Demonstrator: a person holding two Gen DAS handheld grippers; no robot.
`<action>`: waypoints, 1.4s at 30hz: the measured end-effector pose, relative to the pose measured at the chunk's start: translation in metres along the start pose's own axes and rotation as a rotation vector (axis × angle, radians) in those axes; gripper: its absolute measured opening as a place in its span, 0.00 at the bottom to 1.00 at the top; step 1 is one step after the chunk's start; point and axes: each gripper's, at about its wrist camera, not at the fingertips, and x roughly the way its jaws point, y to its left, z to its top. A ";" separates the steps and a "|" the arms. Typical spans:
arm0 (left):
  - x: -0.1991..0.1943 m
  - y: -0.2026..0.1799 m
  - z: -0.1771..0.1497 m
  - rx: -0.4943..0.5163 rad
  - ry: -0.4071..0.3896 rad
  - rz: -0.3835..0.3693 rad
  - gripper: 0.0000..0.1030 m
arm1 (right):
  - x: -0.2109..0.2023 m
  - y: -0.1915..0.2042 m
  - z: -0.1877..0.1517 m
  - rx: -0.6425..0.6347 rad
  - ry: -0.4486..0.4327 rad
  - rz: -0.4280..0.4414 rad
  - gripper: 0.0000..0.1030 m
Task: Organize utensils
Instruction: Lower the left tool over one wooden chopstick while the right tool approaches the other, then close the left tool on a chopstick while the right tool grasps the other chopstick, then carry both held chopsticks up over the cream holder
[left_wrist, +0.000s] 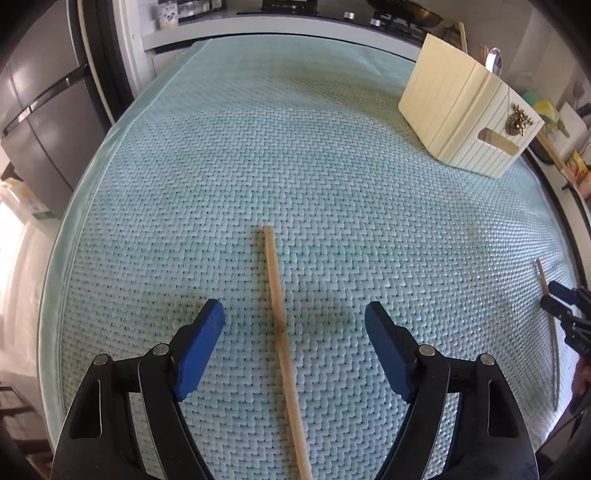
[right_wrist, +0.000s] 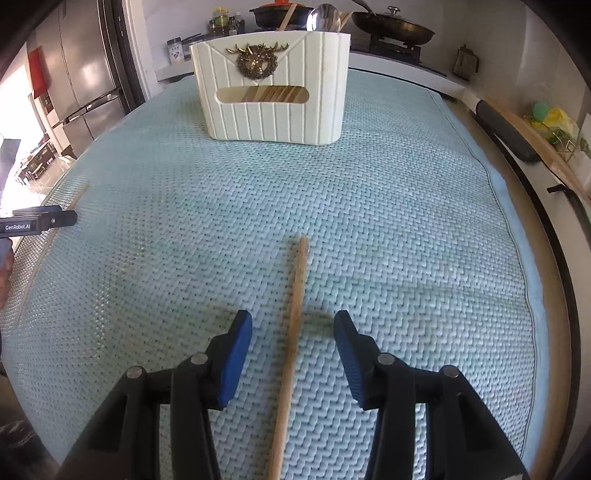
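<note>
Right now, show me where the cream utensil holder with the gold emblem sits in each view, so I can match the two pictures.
Left wrist view: the utensil holder stands at the upper right, turned at an angle, with its gold emblem on the right-hand face.
Right wrist view: the holder stands at top centre, its emblem facing the camera.
Shared landmark: the spoon sticking up out of the holder.
</note>
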 end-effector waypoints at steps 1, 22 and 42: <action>0.001 0.000 0.003 0.003 0.003 -0.001 0.71 | 0.002 0.000 0.004 -0.003 0.005 0.000 0.38; -0.013 -0.019 0.034 -0.006 -0.135 -0.065 0.04 | -0.002 -0.010 0.042 0.081 -0.060 0.079 0.06; -0.210 -0.068 0.005 0.095 -0.575 -0.266 0.04 | -0.198 0.014 0.029 0.045 -0.508 0.183 0.06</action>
